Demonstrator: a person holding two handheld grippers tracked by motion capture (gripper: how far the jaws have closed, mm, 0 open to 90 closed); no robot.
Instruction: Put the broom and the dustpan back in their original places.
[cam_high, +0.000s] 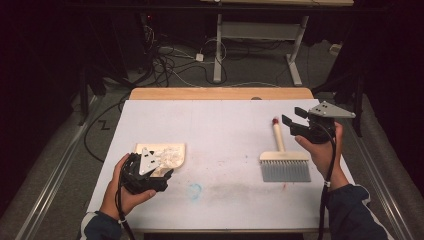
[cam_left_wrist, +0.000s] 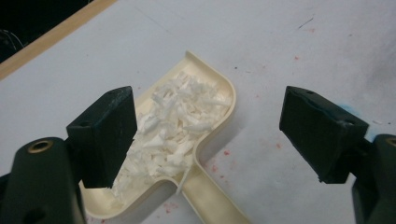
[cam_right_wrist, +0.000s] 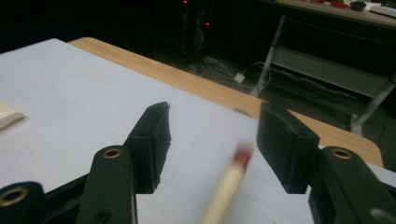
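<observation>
While your left gripper (cam_left_wrist: 208, 140) hangs spread wide over the cream plastic dustpan (cam_left_wrist: 212, 86), nothing is pinched; the pan lies on the white table sheet (cam_high: 220, 125), heaped with white shreds (cam_left_wrist: 175, 119). Your right gripper (cam_right_wrist: 212, 147) is parted too, with the wooden-handled, grey-bristled brush (cam_high: 281, 159) lying loose, its red-tipped handle end between the jaws. Sweeping looks done and both tools released. Next, likely regrip the pan's handle and lift it level. No readable writing anywhere.

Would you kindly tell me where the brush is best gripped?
Grip the brush by its slim handle, coming from above with the right tongs straddling it; it lies flat, pointing away from the person, with bare table either side.
</observation>
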